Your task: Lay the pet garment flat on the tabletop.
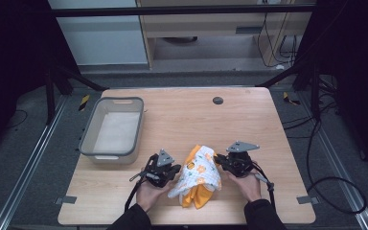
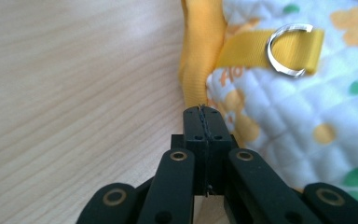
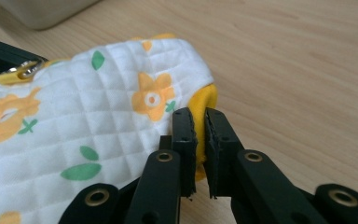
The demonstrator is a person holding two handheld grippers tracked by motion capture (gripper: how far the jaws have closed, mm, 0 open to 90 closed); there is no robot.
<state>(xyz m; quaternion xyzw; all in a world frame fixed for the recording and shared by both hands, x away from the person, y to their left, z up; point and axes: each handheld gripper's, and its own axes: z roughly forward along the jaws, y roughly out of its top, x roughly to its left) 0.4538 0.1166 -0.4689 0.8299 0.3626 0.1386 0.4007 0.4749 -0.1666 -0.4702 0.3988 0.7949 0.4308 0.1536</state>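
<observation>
**Ana:** Bib, quilted white with orange flowers and yellow trim: where did it lie from the high view?

**Ben:** Bunched on the near middle of the wooden table, between the two grippers. The left gripper met its left edge, the right gripper its upper right edge. A hand held each from below. No writing could be read at that distance.

**Ana:** And around the table?

**Ben:** A grey tub stood at the left side, well apart from the bib. A dark round cap sat in the tabletop at the far edge. Beyond were a grey floor, loose cables and pale cabinets.

**Ana:** What did the left gripper view give?

**Ben:** The left gripper had its jaws pressed flat together, tips right at the bib's yellow trim; whether cloth was pinched I couldn't tell. Orange letters sat under the yellow strap, too cut off to read. A metal ring hung on that strap.

**Ana:** And the right gripper view?

**Ben:** The right gripper was clamped on the bib's yellow edge, a narrow gap left between the jaws with fabric in it. Bare wood lay to the right.
</observation>
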